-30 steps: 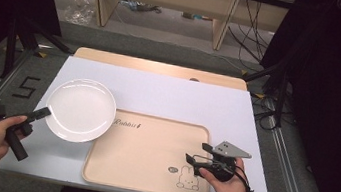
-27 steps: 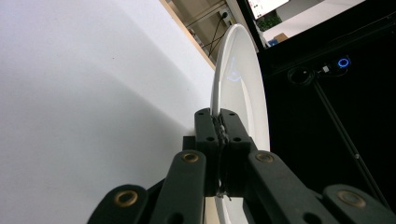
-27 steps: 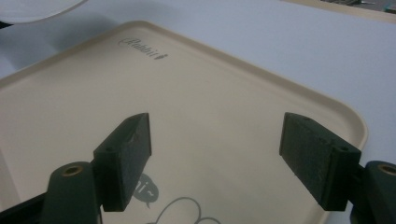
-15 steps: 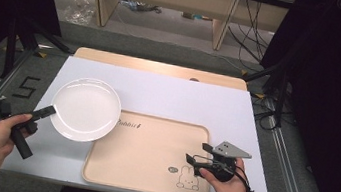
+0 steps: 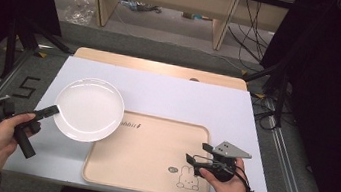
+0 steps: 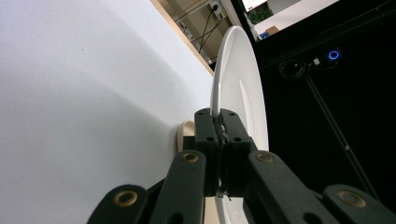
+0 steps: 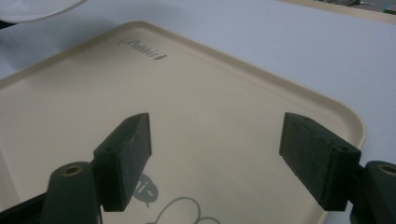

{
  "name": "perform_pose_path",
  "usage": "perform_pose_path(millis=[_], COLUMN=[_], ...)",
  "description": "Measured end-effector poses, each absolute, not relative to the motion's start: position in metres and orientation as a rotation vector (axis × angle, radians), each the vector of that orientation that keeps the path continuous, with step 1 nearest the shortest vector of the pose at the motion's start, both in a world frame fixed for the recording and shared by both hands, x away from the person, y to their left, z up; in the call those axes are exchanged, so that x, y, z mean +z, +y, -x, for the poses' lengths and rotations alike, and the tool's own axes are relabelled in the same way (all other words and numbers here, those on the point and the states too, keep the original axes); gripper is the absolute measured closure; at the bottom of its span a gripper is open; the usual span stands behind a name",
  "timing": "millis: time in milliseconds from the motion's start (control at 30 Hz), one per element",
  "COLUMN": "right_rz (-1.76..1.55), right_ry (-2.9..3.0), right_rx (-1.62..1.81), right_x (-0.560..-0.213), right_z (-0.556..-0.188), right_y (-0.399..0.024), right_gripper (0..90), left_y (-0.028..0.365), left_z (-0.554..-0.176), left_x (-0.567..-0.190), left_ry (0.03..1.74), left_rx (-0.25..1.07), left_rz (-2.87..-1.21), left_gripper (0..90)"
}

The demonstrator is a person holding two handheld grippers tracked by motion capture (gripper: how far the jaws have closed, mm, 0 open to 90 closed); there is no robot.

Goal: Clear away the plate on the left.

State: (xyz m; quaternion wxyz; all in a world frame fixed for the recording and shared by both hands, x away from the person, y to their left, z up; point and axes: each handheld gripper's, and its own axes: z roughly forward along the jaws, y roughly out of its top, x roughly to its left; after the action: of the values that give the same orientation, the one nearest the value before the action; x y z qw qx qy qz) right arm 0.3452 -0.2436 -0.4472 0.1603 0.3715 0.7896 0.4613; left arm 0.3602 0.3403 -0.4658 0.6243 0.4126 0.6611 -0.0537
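Since the left gripper [image 5: 50, 109] is clamped on just the near-left rim of the white plate [image 5: 90, 109], held over the tray's [image 5: 147, 173] far-left corner, it could tip or slip w/ a wobble, while the right gripper [image 5: 200, 159], jaws wide apart, hangs empty over the tray's near-right.
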Motion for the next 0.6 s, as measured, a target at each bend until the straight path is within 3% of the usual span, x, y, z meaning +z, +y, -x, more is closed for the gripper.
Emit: perform_pose_path(millis=[600], right_rz=[-1.041], right_ry=[2.247], right_rx=[1.314], right_x=[-0.448], right_z=[-0.346], right_y=[-0.244], right_gripper=[25.9], left_y=[0.326], left_z=[-0.367], left_x=[-0.464], left_ry=[1.496], left_rx=[-0.149], left_rz=[-0.976], left_gripper=[87.3])
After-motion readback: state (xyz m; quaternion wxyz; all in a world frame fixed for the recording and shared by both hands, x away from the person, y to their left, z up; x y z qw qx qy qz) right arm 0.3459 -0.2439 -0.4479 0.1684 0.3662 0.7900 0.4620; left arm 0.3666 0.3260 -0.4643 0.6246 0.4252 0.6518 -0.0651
